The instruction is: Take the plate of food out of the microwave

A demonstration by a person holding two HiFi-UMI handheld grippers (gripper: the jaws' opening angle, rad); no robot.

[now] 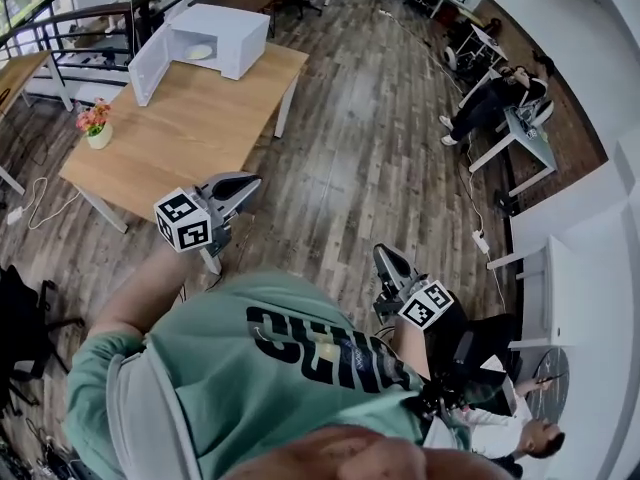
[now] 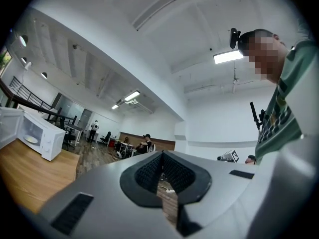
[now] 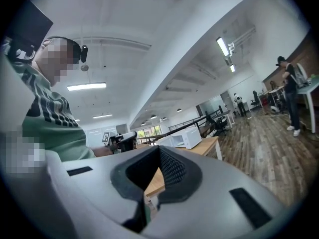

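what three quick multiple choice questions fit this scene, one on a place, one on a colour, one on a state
1. Where does the white box-shaped microwave stand?
A. on the light wooden table
B. on the floor
C. on a chair

2. What colour are the flowers in the small white pot?
A. blue
B. pink
C. yellow

3. How is the microwave's white door?
A. shut
B. taken off
C. swung open

Answers: 1 A, it sits at the table's far corner; 2 B, pink blooms top the pot; 3 C, the door stands out leftward and the cavity shows.
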